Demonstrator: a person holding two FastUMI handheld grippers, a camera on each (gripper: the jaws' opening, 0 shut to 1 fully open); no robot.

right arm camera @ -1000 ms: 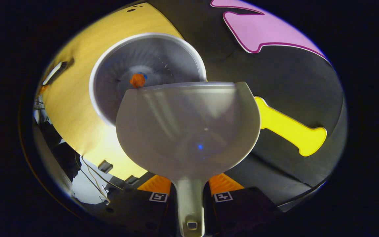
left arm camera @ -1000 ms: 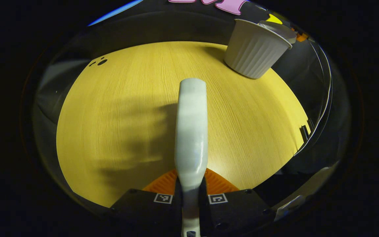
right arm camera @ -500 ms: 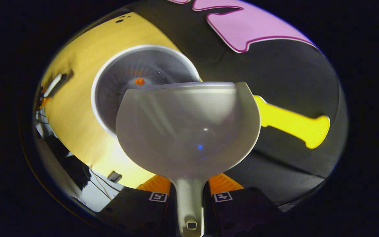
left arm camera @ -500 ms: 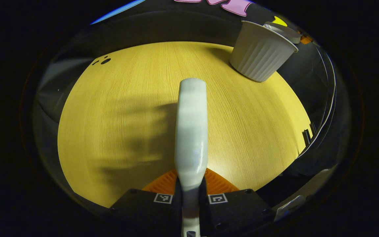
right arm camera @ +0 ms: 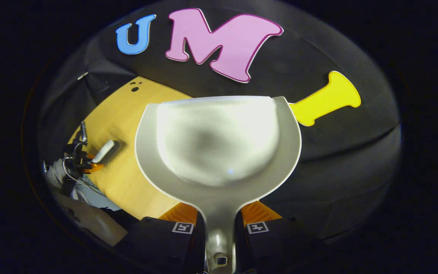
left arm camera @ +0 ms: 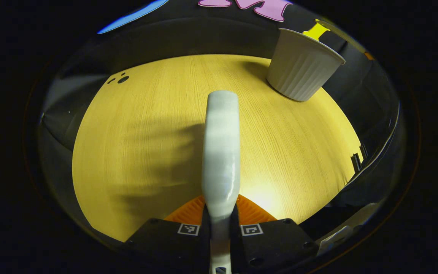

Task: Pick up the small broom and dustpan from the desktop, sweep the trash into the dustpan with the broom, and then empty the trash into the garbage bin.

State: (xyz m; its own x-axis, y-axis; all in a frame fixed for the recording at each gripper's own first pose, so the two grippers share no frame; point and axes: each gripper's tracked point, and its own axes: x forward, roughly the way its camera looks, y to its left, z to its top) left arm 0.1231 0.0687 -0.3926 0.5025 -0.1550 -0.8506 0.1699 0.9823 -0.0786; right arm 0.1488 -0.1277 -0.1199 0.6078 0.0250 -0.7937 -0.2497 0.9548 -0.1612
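Note:
In the left gripper view my left gripper (left arm camera: pixel 221 208) is shut on the small white broom (left arm camera: pixel 221 148), which points out over the yellow wooden desktop (left arm camera: pixel 139 144). The white ribbed garbage bin (left arm camera: pixel 302 65) stands at the desktop's far right corner. In the right gripper view my right gripper (right arm camera: pixel 219 211) is shut on the handle of the white dustpan (right arm camera: pixel 219 144). The pan is held up in front of the booth wall and its scoop looks bare. Far off at the left of that view, the left gripper (right arm camera: pixel 86 161) holds the broom (right arm camera: pixel 105 151) above the desktop (right arm camera: pixel 127 125).
Small dark holes (left arm camera: pixel 122 79) mark the desktop's far left part. The desktop's right edge (left arm camera: pixel 356 152) drops off to dark floor with cables. A person's sleeve (right arm camera: pixel 57 179) shows behind the far-off left gripper.
The right gripper has swung the dustpan up and away from the bin, which has left the right gripper view. In the left gripper view the dustpan is gone from over the bin. The broom has barely moved.

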